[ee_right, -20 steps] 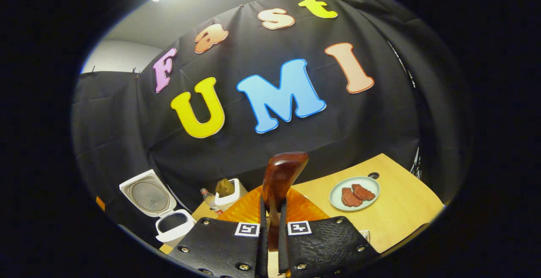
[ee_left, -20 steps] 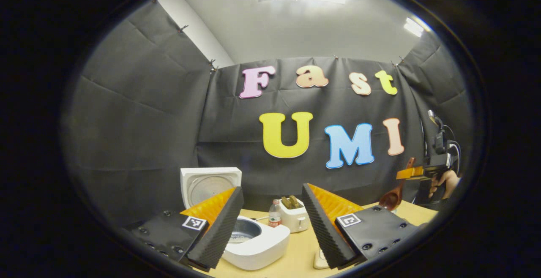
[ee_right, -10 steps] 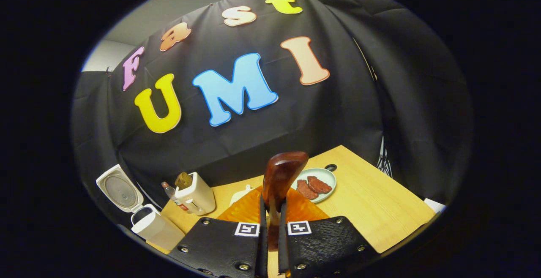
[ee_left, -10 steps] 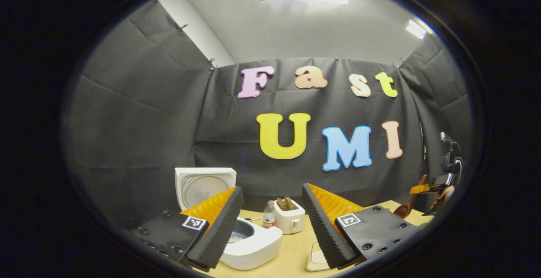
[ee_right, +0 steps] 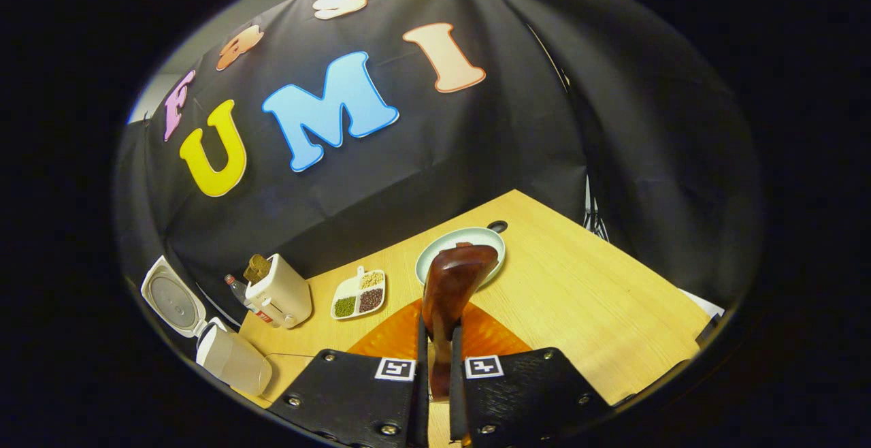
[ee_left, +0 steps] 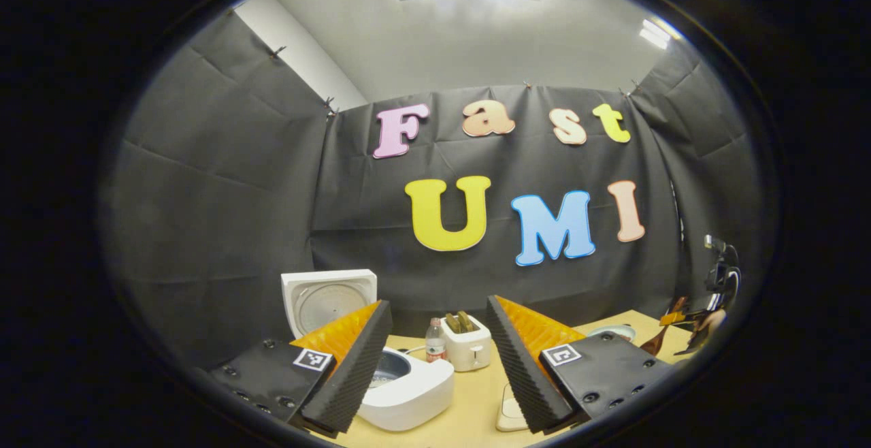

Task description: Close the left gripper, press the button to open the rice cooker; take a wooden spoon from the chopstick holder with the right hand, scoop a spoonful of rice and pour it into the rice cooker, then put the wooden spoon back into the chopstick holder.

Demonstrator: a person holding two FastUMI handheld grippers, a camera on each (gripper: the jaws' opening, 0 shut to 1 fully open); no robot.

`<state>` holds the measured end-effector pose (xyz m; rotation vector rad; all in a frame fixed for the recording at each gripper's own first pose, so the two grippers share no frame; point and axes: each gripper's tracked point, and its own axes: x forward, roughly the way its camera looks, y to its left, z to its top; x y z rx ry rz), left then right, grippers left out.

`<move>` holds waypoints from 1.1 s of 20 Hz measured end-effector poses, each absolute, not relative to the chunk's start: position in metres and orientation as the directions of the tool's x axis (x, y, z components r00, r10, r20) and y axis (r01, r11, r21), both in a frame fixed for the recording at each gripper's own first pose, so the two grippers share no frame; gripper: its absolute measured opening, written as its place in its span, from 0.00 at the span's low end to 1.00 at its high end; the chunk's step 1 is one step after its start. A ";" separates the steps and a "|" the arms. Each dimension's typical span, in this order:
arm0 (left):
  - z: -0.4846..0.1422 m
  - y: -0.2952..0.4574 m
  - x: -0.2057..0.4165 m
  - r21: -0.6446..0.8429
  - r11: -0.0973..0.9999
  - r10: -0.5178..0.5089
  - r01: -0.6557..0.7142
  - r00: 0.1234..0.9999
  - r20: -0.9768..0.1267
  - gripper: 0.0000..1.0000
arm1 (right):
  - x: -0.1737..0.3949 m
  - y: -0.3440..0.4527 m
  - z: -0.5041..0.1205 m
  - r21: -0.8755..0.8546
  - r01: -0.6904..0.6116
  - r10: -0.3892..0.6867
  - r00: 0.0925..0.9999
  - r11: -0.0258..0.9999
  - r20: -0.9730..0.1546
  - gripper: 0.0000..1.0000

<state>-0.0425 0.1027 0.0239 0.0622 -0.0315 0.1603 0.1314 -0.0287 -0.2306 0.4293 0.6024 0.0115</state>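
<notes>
Since the earlier frames the right gripper (ee_right: 435, 393) has tipped further down over the table, so the divided dish of grains has come into the right gripper view and the plate now sits behind the spoon's bowl rather than to its right.

The wooden table (ee_right: 578, 298) spreads across the lower centre and right of the right gripper view. At lower left of that view stands the white rice cooker (ee_right: 228, 359) with its lid raised; in the left gripper view it sits at bottom centre (ee_left: 408, 390), pot exposed. Just right of it are a white toaster (ee_right: 279, 291) and a small bottle (ee_right: 238, 289). The pale plate (ee_right: 486, 244) lies mid-frame, the divided dish (ee_right: 359, 293) to its left. The right gripper is clenched on the wooden spoon (ee_right: 452, 284), whose bowl points up at centre. The left gripper (ee_left: 435, 373) stands released, jaws wide apart.
</notes>
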 end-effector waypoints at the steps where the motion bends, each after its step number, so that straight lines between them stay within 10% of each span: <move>1: 0.023 0.100 -0.044 0.062 0.985 0.159 -0.161 0.987 0.036 0.94 | 0.130 -0.029 -0.236 0.410 0.126 0.138 0.819 0.903 -0.557 0.12; 11: 0.021 0.095 -0.041 0.062 0.986 0.151 -0.153 0.988 0.033 0.96 | 0.108 -0.039 -0.259 0.407 0.146 0.153 0.772 0.902 -0.617 0.20; 15: 0.025 0.098 -0.038 0.061 0.986 0.151 -0.154 0.987 0.048 0.96 | 0.107 -0.063 -0.222 0.233 0.082 0.061 0.836 0.969 -0.546 0.60; 16: 0.024 0.100 -0.037 0.061 0.985 0.157 -0.160 0.987 0.044 0.95 | 0.104 -0.069 -0.208 0.185 0.074 0.034 0.854 0.980 -0.519 1.00; 22: 0.034 0.134 -0.015 0.054 0.974 0.217 -0.220 0.975 0.056 0.95 | 0.095 -0.056 -0.124 0.066 0.010 0.015 0.929 0.998 -0.369 1.00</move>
